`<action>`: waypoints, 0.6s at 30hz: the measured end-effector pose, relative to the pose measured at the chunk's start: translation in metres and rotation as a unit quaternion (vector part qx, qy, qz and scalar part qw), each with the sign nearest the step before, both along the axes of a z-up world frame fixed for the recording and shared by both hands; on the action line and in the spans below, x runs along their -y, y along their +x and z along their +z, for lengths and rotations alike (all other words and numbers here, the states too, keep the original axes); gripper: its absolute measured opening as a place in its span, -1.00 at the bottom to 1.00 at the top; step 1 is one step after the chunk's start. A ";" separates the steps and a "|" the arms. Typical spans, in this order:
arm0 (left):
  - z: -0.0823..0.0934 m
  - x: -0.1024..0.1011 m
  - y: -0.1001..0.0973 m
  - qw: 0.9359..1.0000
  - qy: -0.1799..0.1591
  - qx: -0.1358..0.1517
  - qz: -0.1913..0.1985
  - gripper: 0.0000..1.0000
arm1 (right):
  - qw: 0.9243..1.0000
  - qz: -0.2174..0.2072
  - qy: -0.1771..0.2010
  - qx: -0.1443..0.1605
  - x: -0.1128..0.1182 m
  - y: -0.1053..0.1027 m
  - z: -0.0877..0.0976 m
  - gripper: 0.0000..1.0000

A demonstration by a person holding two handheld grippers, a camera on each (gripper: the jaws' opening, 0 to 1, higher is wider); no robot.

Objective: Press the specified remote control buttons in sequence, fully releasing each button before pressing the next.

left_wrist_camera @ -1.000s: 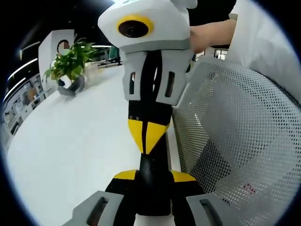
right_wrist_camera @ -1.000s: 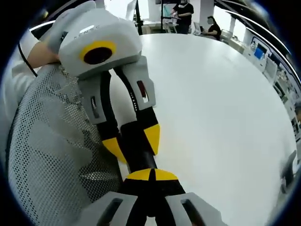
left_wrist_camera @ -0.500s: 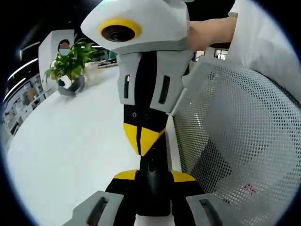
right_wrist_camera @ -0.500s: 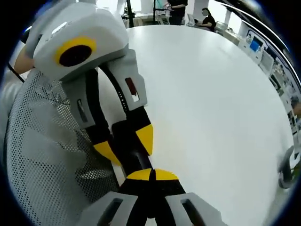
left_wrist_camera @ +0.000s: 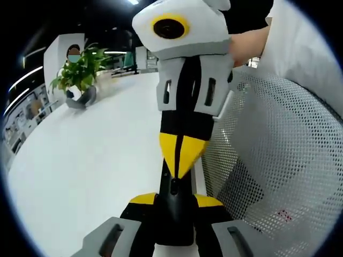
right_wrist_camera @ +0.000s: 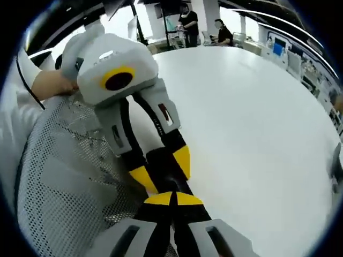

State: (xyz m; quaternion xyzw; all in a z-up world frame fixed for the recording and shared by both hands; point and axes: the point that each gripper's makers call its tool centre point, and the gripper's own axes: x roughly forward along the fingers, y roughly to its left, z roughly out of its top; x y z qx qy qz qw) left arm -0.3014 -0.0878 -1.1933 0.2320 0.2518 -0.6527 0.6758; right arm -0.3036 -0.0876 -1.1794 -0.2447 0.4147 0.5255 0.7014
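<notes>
In the left gripper view, my left gripper (left_wrist_camera: 175, 201) is shut on a slim black remote control (left_wrist_camera: 174, 225), which stands up between its yellow-padded jaws. My right gripper (left_wrist_camera: 181, 160) comes down from above, shut, its yellow tips pointing at the remote's upper end and touching it or nearly so. In the right gripper view, my right gripper (right_wrist_camera: 172, 199) is shut, its joined yellow tips right against the black remote (right_wrist_camera: 161, 160). The left gripper (right_wrist_camera: 162, 170) reaches in from the upper left and clamps the remote.
A wide white table (left_wrist_camera: 86, 155) spreads behind, with a potted plant (left_wrist_camera: 80, 75) at its far end. A grey mesh chair back (left_wrist_camera: 273, 160) stands close beside the grippers. A hand (right_wrist_camera: 51, 83) holds the left gripper. People stand beyond the table (right_wrist_camera: 252, 123).
In the left gripper view the right gripper has swung its body to the right, its tips staying at the remote's upper end. The left gripper still clamps the remote.
</notes>
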 end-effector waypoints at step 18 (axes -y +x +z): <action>0.003 0.001 -0.001 1.000 -0.003 -0.008 0.009 -0.50 | 0.992 0.084 -0.083 0.034 -0.004 -0.001 -0.007 -1.00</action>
